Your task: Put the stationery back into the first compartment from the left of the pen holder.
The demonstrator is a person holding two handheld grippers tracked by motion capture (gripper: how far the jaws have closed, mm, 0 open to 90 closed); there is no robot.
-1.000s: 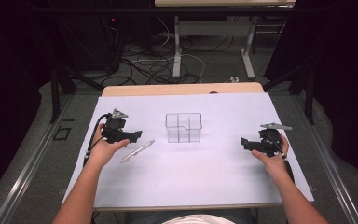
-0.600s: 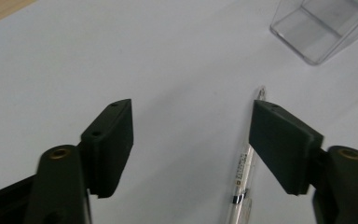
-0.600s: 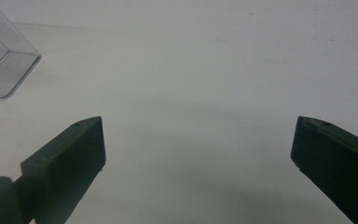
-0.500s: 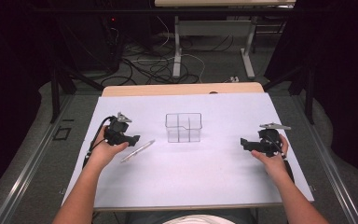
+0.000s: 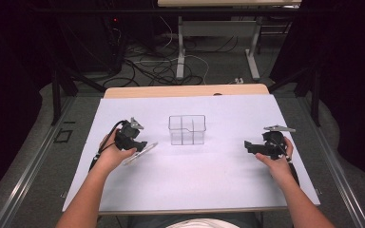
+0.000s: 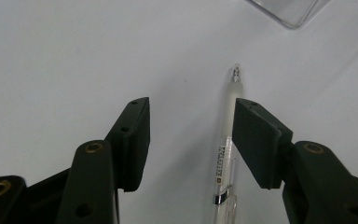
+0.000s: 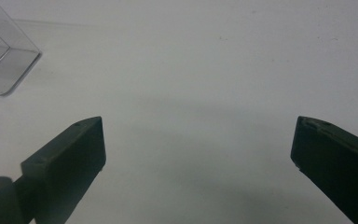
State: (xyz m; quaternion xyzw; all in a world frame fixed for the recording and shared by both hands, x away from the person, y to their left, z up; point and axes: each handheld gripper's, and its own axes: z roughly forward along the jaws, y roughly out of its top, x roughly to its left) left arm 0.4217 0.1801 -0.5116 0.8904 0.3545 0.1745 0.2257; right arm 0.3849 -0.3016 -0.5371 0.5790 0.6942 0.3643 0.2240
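Left of the clear bin [image 5: 187, 129], we have the left claw [image 6: 191, 140] half-open and just closing astride the pen [image 6: 226, 154], still flat on the tabletop [image 5: 195, 180], aligning it for pickup; right claw [image 7: 198, 144] waits wide open, empty.

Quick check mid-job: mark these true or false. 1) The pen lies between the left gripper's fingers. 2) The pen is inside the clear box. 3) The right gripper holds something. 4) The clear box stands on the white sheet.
1) True: the pen lies between the left gripper's fingers, near one of them.
2) False: it lies on the white sheet, beside the clear box.
3) False: the right gripper is open, nothing between.
4) True.
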